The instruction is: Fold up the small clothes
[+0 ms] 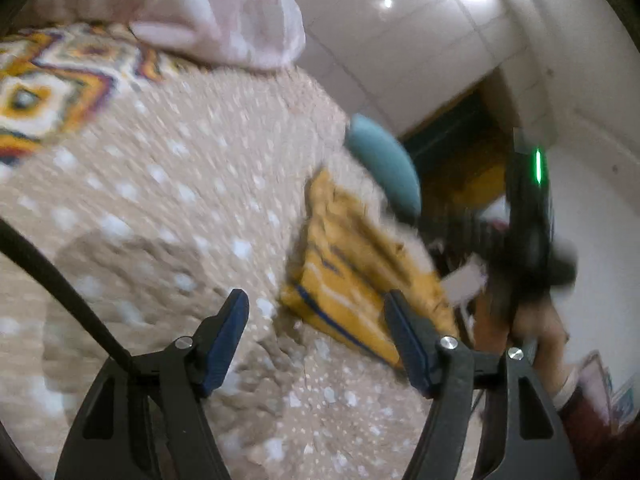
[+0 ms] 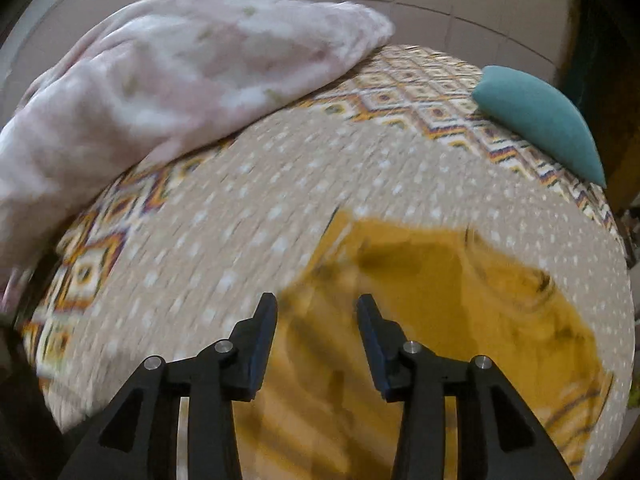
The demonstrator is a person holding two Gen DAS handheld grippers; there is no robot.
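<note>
A mustard-yellow small garment [image 1: 352,280] with blue and white stripes lies folded on the beige dotted bed cover [image 1: 160,200]. My left gripper [image 1: 316,300] hovers just left of it, open, with nothing between its fingers. In the right wrist view the same garment [image 2: 440,300] spreads under my right gripper [image 2: 317,300], whose jaws stand apart above the cloth without pinching it. The black housing of the right gripper [image 1: 528,208], with a green light, shows blurred at the right of the left wrist view, beyond the garment.
A pink fluffy blanket [image 2: 160,72] is heaped at the back left of the bed. A teal cushion [image 2: 540,120] lies at the far right edge on a diamond-patterned sheet [image 2: 420,88]. The bed's edge drops off to the right near the cushion [image 1: 384,164].
</note>
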